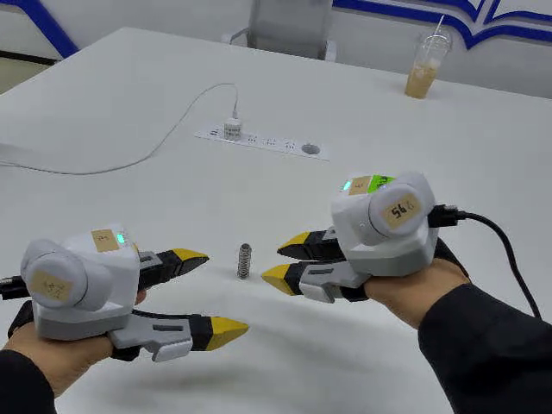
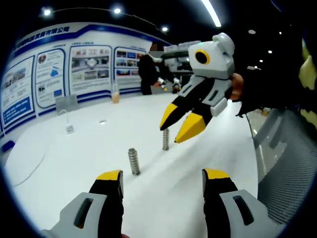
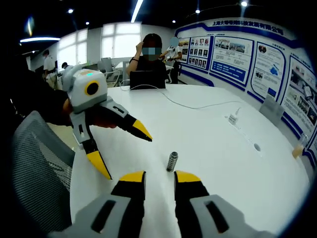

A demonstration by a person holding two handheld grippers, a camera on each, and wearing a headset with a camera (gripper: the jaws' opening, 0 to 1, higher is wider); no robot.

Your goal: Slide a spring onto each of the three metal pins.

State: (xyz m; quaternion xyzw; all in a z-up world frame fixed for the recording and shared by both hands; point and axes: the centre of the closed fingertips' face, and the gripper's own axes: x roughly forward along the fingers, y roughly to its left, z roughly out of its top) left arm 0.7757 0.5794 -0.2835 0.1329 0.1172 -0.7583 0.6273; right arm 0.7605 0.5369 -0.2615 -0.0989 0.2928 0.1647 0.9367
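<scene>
Left gripper (image 1: 207,291) and right gripper (image 1: 285,263) flank an upright spring (image 1: 244,260) on the surface (image 1: 129,112).
Spring at centre of head view; left jaws spread wide, right jaws slightly apart, both empty. Left gripper view: a second spring (image 2: 165,139) just beside the right jaws' tips.

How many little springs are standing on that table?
2: the near spring stands in the open on the white table, and the far spring by the right gripper's tips. More may be hidden.
</scene>
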